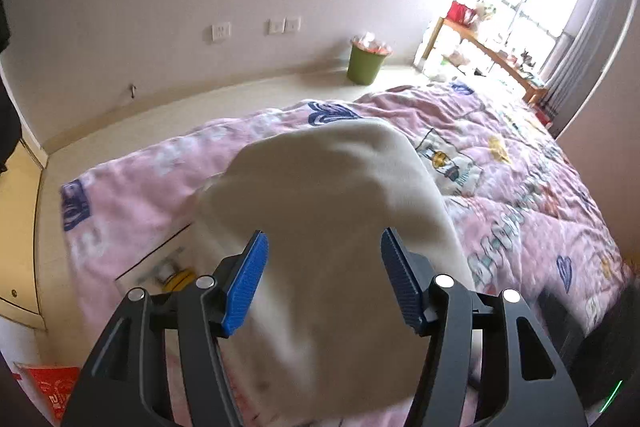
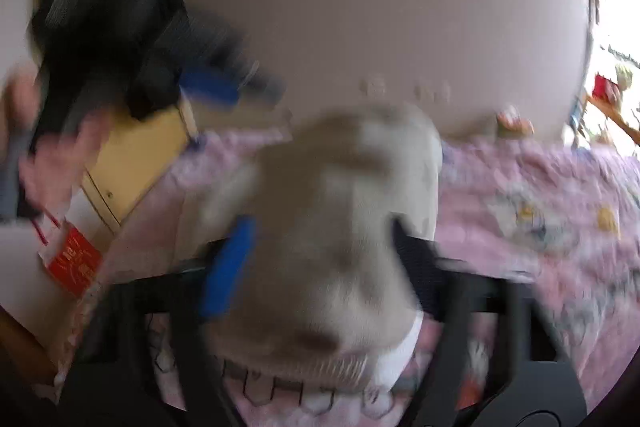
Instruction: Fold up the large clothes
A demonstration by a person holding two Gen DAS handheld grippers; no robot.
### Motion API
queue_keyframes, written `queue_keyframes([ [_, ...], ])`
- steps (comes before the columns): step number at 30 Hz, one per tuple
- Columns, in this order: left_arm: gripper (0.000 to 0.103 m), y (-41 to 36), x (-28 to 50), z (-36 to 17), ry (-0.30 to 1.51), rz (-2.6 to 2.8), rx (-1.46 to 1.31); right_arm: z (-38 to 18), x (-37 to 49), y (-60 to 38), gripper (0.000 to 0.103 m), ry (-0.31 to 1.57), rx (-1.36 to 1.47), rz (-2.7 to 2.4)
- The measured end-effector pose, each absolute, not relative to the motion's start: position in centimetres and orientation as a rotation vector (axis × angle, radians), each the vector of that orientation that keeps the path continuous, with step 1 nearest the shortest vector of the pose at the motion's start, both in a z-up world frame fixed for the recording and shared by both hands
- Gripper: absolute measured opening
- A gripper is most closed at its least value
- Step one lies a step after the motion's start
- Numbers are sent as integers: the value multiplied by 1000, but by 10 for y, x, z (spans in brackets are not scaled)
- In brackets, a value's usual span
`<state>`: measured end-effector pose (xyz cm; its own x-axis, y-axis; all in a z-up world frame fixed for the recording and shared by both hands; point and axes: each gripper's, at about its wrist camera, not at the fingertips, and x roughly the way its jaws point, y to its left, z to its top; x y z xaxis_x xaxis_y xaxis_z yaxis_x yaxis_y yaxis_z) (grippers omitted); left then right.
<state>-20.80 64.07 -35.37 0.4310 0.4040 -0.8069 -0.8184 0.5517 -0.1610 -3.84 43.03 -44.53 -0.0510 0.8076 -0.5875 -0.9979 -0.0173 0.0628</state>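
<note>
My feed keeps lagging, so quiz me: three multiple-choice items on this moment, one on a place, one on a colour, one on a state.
1. Where does the bin stand?
A. on the bed
B. on the floor by the wall
C. on the desk

2. What colour is the garment?
A. cream
B. black
C. red

3. How do the left gripper's pads stand?
A. pressed together
B. apart, cloth between
C. out of view

Answers:
1 B: the green bin sits on the floor against the wall.
2 A: the garment is cream against the pink quilt.
3 B: the left gripper shows both blue pads apart, with cloth between them.
</note>
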Motion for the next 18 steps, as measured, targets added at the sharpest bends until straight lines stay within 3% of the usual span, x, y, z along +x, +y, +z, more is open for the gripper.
queue_keyframes([
  [3,46,672,-167,-386,906,882,-601,-462,-38,422,42,540,-446,1510],
  [7,47,692,-143,-437,1049,960,-543,-483,-33,427,41,563,-477,1421],
  [9,53,697,-142,-455,1083,973,-537,-494,-29,431,41,591,-460,1404],
  [11,78,702,-144,-472,1121,1009,-493,-508,-31,434,41,578,-466,1397],
  [12,85,705,-147,-480,1133,1032,-464,-513,-34,435,41,554,-483,1381],
  [13,85,711,-154,-489,1138,1027,-502,-516,-35,437,41,537,-470,1376],
  [15,85,717,-167,-488,1119,1045,-569,-512,-32,441,41,550,-449,1380],
  [18,60,705,-174,-472,1130,1064,-509,-492,-26,442,42,566,-405,1405],
])
